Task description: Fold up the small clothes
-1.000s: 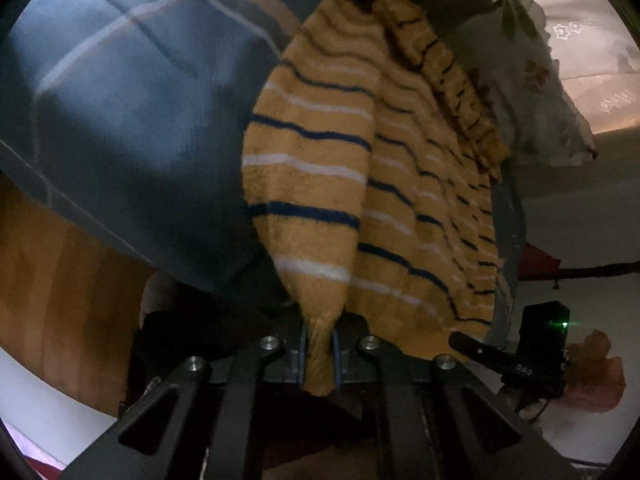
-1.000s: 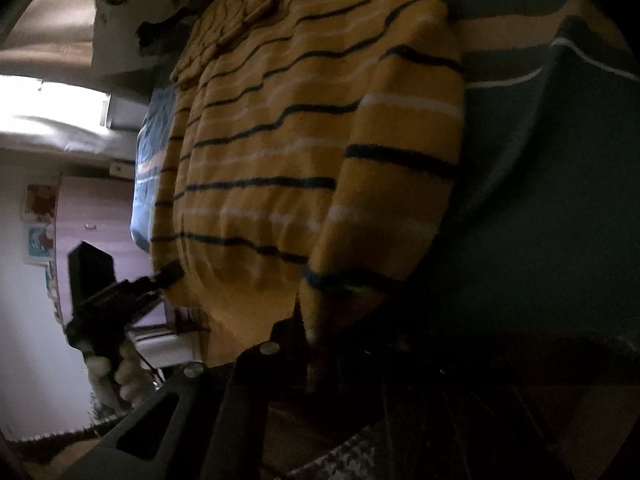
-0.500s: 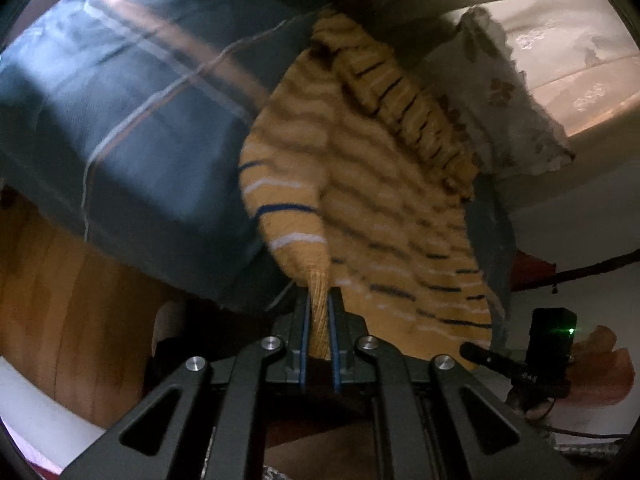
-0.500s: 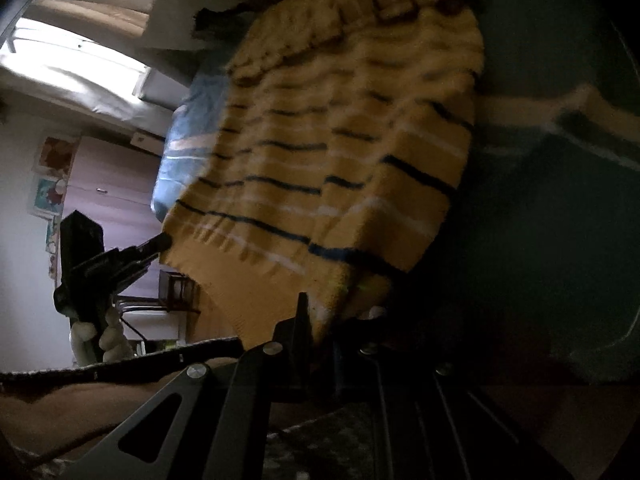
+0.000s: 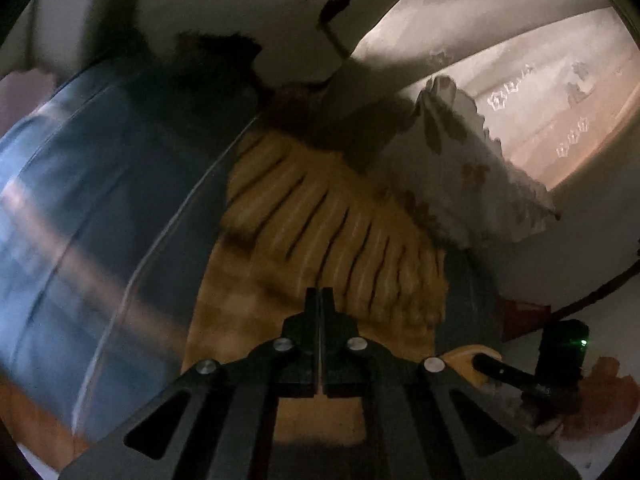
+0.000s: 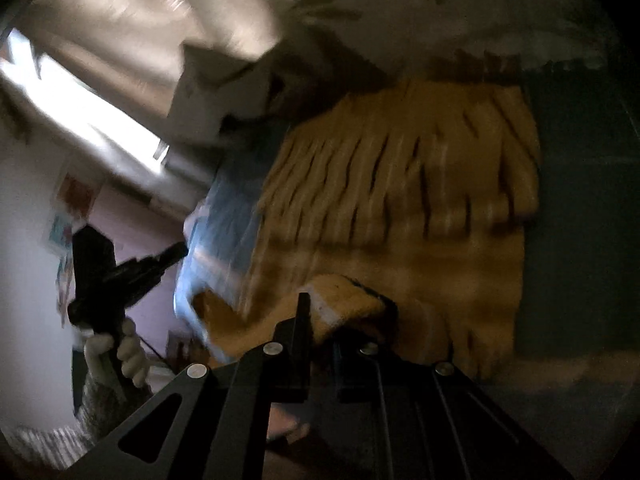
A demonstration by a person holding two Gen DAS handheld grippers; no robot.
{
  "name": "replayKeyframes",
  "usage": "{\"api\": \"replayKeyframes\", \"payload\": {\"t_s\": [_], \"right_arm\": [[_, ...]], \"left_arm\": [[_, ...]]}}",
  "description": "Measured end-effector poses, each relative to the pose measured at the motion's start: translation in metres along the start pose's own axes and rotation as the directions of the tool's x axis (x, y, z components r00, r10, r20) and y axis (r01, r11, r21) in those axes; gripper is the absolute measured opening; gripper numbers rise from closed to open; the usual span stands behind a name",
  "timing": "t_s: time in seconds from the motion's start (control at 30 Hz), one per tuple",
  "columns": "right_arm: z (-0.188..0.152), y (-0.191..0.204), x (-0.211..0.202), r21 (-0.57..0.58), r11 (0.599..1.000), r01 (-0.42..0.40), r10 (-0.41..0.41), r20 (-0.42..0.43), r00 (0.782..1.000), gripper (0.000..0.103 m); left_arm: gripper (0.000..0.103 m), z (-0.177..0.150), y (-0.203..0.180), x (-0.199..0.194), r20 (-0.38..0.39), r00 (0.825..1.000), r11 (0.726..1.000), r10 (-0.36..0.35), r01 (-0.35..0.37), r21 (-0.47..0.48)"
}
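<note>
A small yellow knitted sweater (image 5: 320, 236) with dark and white stripes lies on a blue striped bedspread (image 5: 92, 232); it also shows in the right wrist view (image 6: 400, 200). My left gripper (image 5: 320, 296) has its jaws pressed together over the sweater, with no cloth visible between them. My right gripper (image 6: 320, 316) is shut on a folded striped edge of the sweater (image 6: 352, 300), held just above the rest of the garment. Both views are blurred by motion.
A white floral pillow (image 5: 460, 168) and a white cloth with dark prints (image 5: 248, 20) lie at the head of the bed. The other gripper and the hand holding it show at the side of each view (image 6: 116, 280) (image 5: 532, 372). A wooden bed frame (image 5: 36, 420) runs below the bedspread.
The left gripper has let go of the sweater edge and now stands shut and empty. Both grippers swung toward the pillows; the sweater now lies flatter on the bed.
</note>
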State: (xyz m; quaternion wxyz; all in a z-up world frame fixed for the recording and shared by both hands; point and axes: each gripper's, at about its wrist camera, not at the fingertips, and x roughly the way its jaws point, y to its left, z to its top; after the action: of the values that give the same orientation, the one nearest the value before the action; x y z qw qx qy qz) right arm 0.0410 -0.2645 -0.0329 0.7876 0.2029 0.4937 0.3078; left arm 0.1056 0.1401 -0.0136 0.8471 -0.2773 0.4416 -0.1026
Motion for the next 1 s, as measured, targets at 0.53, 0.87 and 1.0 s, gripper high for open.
{"api": "replayKeyframes", "payload": {"t_s": [0.53,0.87,1.0], "right_arm": [[0.111,-0.091,0.123,0.228,0.951,0.209,-0.199,-0.064,0.978,0.009],[0.108,-0.082,0.116,0.196,0.957,0.212,-0.206,-0.052,0.977,0.009],[0.106,-0.069,0.086,0.193,0.970,0.151,-0.155,0.008,0.988,0.009]], "left_arm": [[0.031,0.021,0.029,0.121,-0.288,0.956,0.985,-0.053,0.097,0.143],[0.005,-0.013,0.006,0.135,-0.356,0.933,0.967,0.054,0.040,0.251],[0.005,0.019,0.011,0.100,-0.255,0.967,0.986,-0.016,0.058,0.158]]}}
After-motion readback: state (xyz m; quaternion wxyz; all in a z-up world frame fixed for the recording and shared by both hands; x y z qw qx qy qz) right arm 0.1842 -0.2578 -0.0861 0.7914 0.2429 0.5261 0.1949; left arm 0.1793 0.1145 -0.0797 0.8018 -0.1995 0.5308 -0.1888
